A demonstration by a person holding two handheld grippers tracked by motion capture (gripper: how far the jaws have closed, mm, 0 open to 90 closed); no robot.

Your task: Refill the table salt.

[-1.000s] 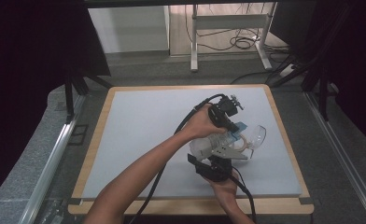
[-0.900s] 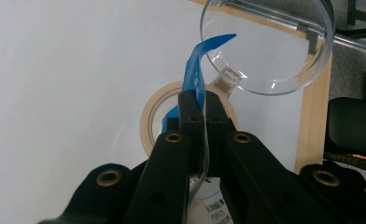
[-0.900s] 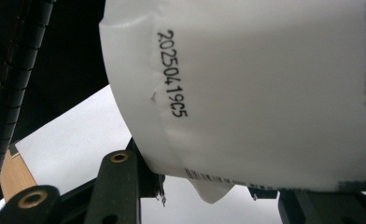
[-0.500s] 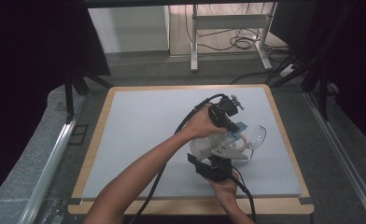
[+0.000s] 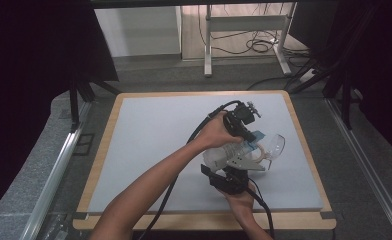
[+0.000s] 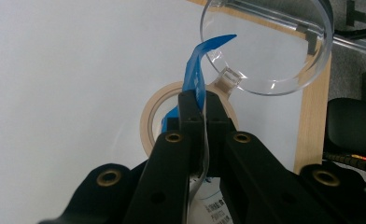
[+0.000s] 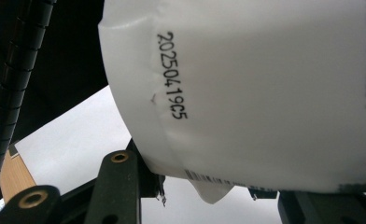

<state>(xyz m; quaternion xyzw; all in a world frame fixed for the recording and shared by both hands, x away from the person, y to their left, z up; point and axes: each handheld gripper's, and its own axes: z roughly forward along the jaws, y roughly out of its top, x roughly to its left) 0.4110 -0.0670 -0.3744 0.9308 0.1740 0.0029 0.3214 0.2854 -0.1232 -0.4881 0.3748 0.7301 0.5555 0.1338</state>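
Left claw (image 6: 193,109) pinched tight on the blue strip (image 6: 193,77); right claw (image 7: 204,186) clamps the white bag (image 7: 265,93) below; glass (image 6: 270,42) just beyond.

Table (image 5: 134,210): wooden rim, covered by a pale grey mat (image 5: 154,135). On the mat, right of centre: one tape roll (image 6: 148,122), lying flat; one clear plastic glass (image 5: 274,146) beside it.
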